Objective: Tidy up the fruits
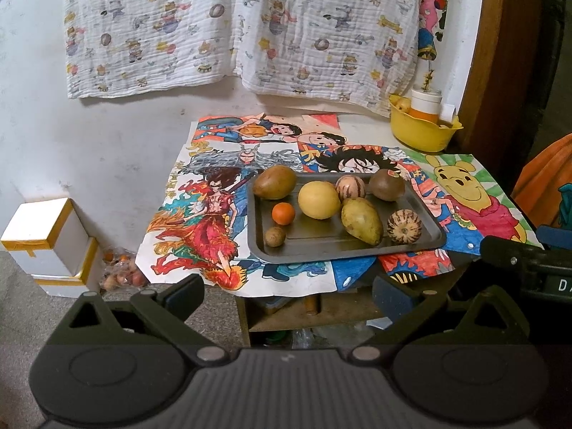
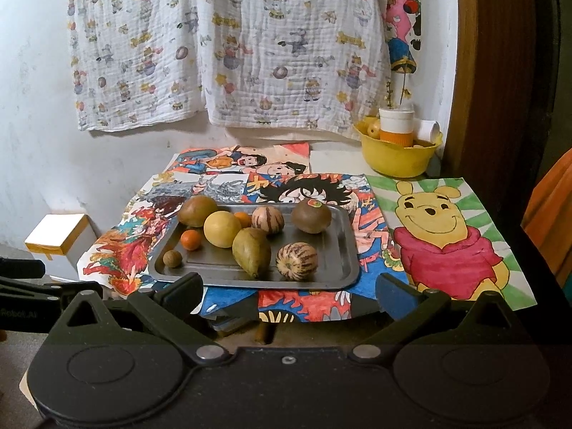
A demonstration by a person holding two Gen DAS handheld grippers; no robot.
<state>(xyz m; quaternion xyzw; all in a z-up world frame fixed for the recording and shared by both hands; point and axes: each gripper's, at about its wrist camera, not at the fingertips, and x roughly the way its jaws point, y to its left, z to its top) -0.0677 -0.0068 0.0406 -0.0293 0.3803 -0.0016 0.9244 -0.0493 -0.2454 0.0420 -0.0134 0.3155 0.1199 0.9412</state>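
A dark metal tray (image 1: pixel 425 241) (image 2: pixel 343 250) sits on a table covered with cartoon drawings. It holds several fruits: a round yellow fruit (image 1: pixel 319 200) (image 2: pixel 222 229), a green-yellow mango (image 1: pixel 361 220) (image 2: pixel 251 251), two striped melons (image 1: pixel 405 226) (image 2: pixel 296 261), two brown-green fruits (image 1: pixel 274 182) (image 2: pixel 311 216), a small orange (image 1: pixel 283 213) (image 2: pixel 191 240) and a small brown fruit (image 1: pixel 274 236) (image 2: pixel 172 259). My left gripper (image 1: pixel 287 295) is open and empty, in front of the table's near edge. My right gripper (image 2: pixel 287 295) is open and empty, just before the tray's front rim.
A yellow bowl (image 1: pixel 422 136) (image 2: pixel 397 161) with a white and orange cup and small fruits stands at the back right. White boxes (image 1: pixel 46 239) and a bag of small fruits (image 1: pixel 121 271) lie on the floor at left. A patterned cloth hangs on the wall.
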